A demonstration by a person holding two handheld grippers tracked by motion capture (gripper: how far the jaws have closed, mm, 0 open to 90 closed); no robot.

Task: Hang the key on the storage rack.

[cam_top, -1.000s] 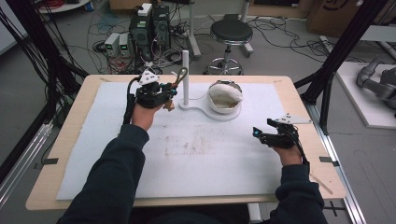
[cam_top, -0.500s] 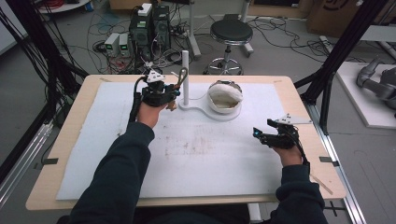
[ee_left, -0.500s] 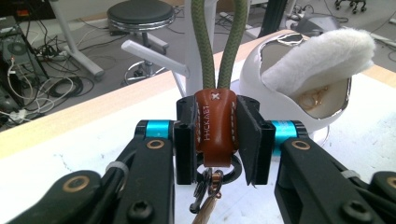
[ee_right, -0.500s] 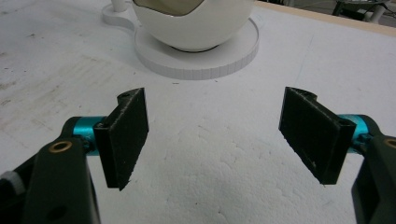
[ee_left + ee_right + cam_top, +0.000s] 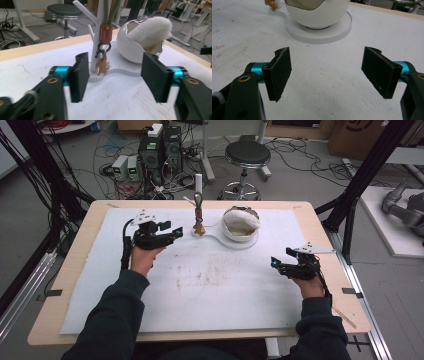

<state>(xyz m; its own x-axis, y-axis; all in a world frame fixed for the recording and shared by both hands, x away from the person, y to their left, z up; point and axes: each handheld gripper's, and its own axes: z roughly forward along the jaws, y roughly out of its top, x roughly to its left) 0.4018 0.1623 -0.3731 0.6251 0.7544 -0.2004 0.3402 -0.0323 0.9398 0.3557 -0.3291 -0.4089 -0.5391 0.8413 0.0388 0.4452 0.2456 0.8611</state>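
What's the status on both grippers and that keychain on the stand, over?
Left gripper open, empty, facing the keychain. Keychain hangs on white stand. Right gripper open, empty, over the mat. Nothing between left jaws and keychain.

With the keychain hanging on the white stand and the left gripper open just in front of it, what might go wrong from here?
1. The keychain hangs on a thin branch of the white stand; if the open left gripper bumps the stand, the keychain may slip off.
2. The round white bowl with its fluffy white filling stands close beside the stand, so a wide sweep might knock it.
3. The right gripper is open and far away, so it cannot steady anything.
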